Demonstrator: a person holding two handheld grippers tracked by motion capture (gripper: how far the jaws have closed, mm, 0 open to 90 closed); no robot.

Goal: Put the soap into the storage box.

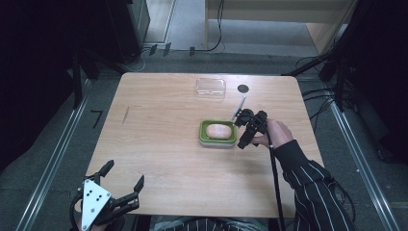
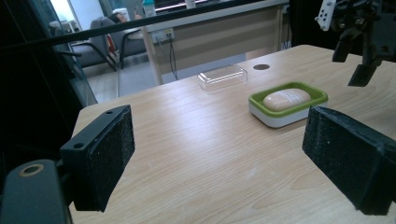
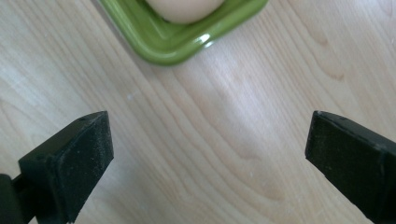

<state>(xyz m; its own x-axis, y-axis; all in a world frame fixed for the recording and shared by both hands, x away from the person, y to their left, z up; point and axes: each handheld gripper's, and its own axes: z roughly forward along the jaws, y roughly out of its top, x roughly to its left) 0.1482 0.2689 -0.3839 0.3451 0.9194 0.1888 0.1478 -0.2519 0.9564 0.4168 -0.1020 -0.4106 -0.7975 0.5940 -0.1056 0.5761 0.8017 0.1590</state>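
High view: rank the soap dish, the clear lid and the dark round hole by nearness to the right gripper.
1. Soap dish, just left of the right gripper.
2. Dark round hole, beyond it.
3. Clear lid, far left of the hole.

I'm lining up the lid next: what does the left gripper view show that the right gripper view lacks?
Left gripper view alone: the clear plastic lid, the dark round table hole, and the right gripper, open, raised beside the dish. Right gripper view alone: bare woodgrain between its own open jaws. Both: the green-rimmed soap dish holding the pale oval soap on the wooden table.
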